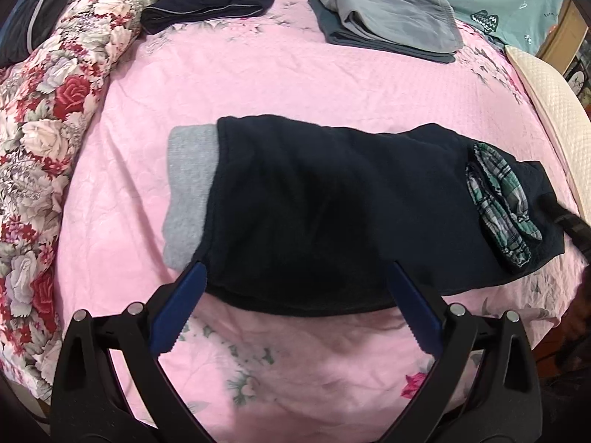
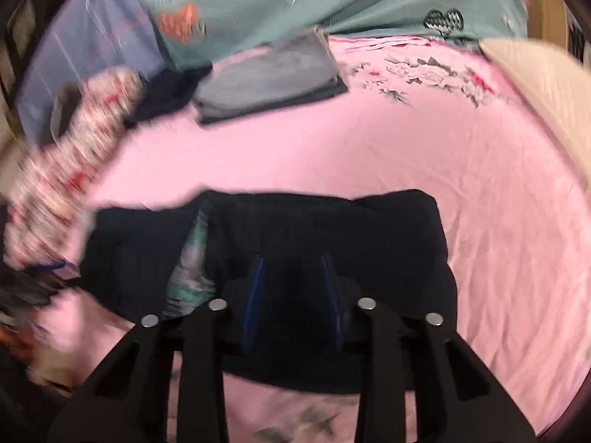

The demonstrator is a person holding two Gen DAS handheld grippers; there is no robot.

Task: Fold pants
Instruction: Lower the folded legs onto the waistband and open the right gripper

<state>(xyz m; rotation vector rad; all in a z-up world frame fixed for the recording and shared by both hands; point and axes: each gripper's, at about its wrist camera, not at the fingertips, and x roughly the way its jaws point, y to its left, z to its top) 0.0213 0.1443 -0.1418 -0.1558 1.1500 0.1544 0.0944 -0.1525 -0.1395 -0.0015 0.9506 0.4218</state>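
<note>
On the pink bedspread (image 1: pixel 295 85) — dark pants (image 1: pixel 332 203), floral quilt (image 1: pixel 48 110) beside.

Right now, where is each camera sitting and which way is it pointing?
Left wrist: on the left gripper, looking forward and down over the navy pants on the pink bedspread; its open blue-padded fingers show.
Right wrist: on the right gripper, low over the same pants' plaid-lined end, blurred; its fingers, slightly apart, show.
Shared: pants, bedspread, folded grey garment, floral quilt.
</note>
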